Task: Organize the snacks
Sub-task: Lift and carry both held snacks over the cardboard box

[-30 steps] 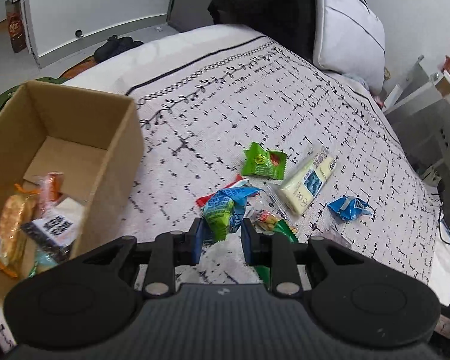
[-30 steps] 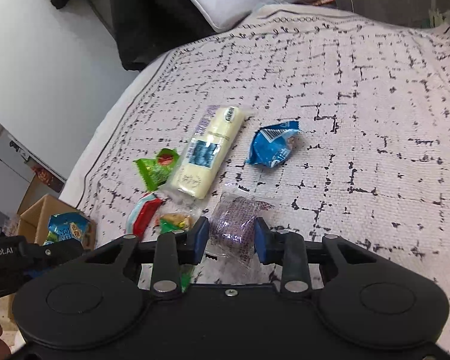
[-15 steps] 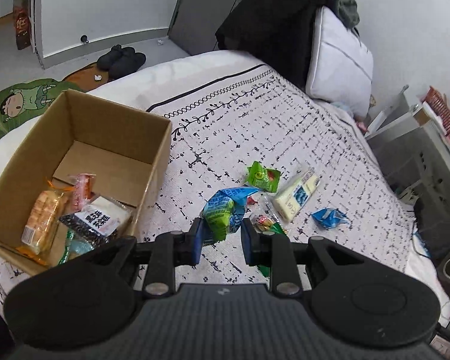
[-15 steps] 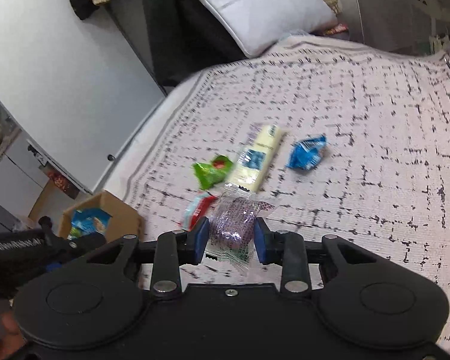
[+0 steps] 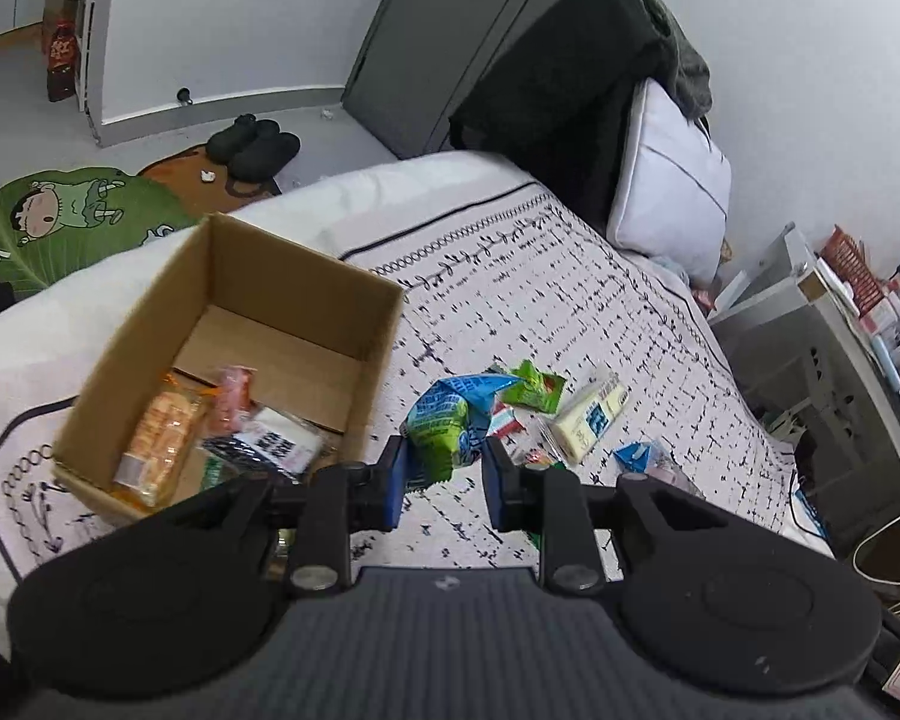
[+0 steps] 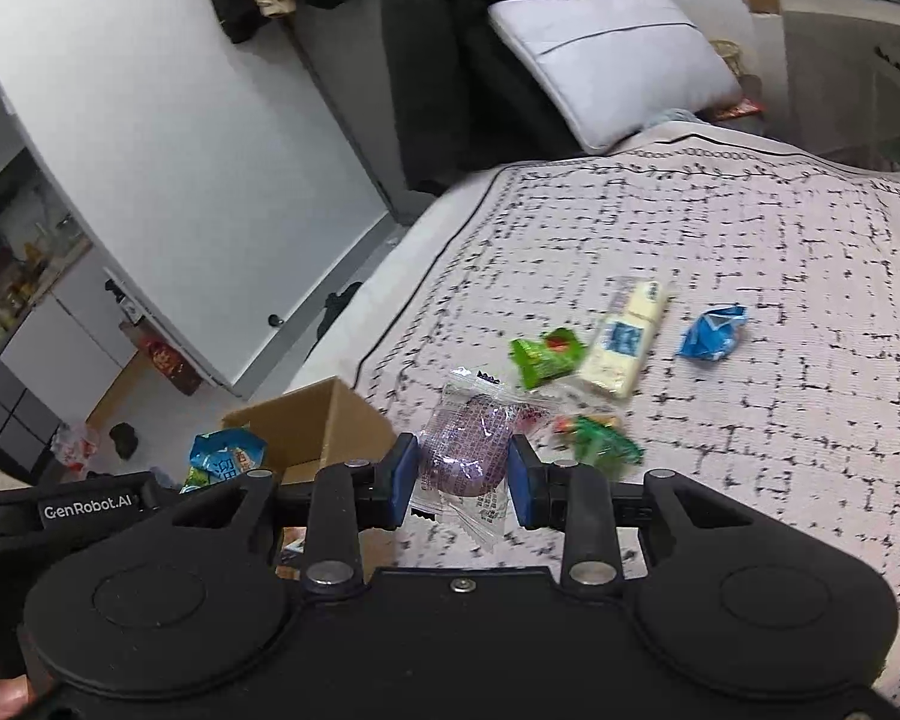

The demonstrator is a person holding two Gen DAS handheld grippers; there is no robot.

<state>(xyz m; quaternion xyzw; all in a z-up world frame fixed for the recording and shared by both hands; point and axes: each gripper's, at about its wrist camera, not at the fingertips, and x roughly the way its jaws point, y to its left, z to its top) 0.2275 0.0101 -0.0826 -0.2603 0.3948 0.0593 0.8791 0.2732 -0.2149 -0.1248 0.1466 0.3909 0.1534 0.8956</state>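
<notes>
My left gripper (image 5: 443, 483) is shut on a blue and green snack bag (image 5: 450, 423), held in the air beside the right wall of an open cardboard box (image 5: 306, 276) that has several snacks in it. In the right wrist view my right gripper (image 6: 462, 480) is shut on a clear packet with a purple snack (image 6: 465, 456), lifted above the bed. Behind it lie a green packet (image 6: 546, 354), a long pale yellow pack (image 6: 627, 339) and a blue wrapper (image 6: 714, 333). The left gripper with its bag (image 6: 225, 456) shows at the lower left there, by the box (image 6: 330, 420).
The bed has a white cover with black marks (image 5: 540, 276). A grey pillow (image 5: 666, 180) and dark clothes lean at its head. Grey shelving (image 5: 822, 348) stands past the right edge. On the floor to the left lie a green mat (image 5: 78, 222) and black shoes (image 5: 252, 144).
Both grippers have risen and pulled back from the bed with their packets, so the loose snacks look smaller. The left one has swung toward the box, which now shows whole.
</notes>
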